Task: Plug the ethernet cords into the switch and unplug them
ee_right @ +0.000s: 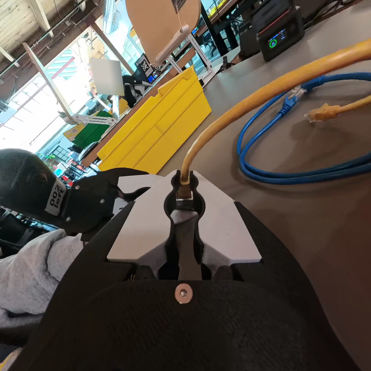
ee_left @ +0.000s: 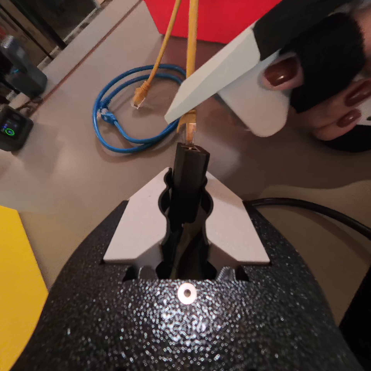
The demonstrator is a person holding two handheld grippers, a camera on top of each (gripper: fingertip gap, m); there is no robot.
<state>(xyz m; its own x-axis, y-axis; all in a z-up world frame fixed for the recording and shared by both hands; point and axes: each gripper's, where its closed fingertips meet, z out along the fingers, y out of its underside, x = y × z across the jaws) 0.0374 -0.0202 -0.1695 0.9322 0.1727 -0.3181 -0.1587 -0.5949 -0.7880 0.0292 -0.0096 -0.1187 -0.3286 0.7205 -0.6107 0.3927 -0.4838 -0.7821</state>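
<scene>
In the left wrist view my left gripper point(ee_left: 187, 180) is shut on a small black switch point(ee_left: 190, 170) and holds it above the table, port end pointing away. My right gripper point(ee_left: 180, 114) comes in from the upper right, shut on the plug of a yellow ethernet cord point(ee_left: 189, 128). The plug's tip is at the switch's port; how deep it sits is unclear. In the right wrist view my right gripper point(ee_right: 184, 176) pinches that yellow plug point(ee_right: 184, 192), with the cord point(ee_right: 261, 90) arcing away. A second yellow plug point(ee_left: 138, 96) and a coiled blue cord point(ee_left: 124, 138) lie on the table.
A red bin point(ee_left: 210, 18) stands at the back and a yellow bin point(ee_right: 156, 130) at the left. A black power station point(ee_right: 279, 42) with a lit screen sits at the table's far edge. A black cable point(ee_left: 311, 210) runs off to the right. A gloved hand point(ee_left: 321, 60) holds the right gripper. The left gripper's tips are roughly 5 cm from the right gripper's. The black power station point(ee_right: 279, 42) is about 35 cm from both grippers' fingertips. My left wrist view point(ee_left: 15, 129) looks at it from another angle.
</scene>
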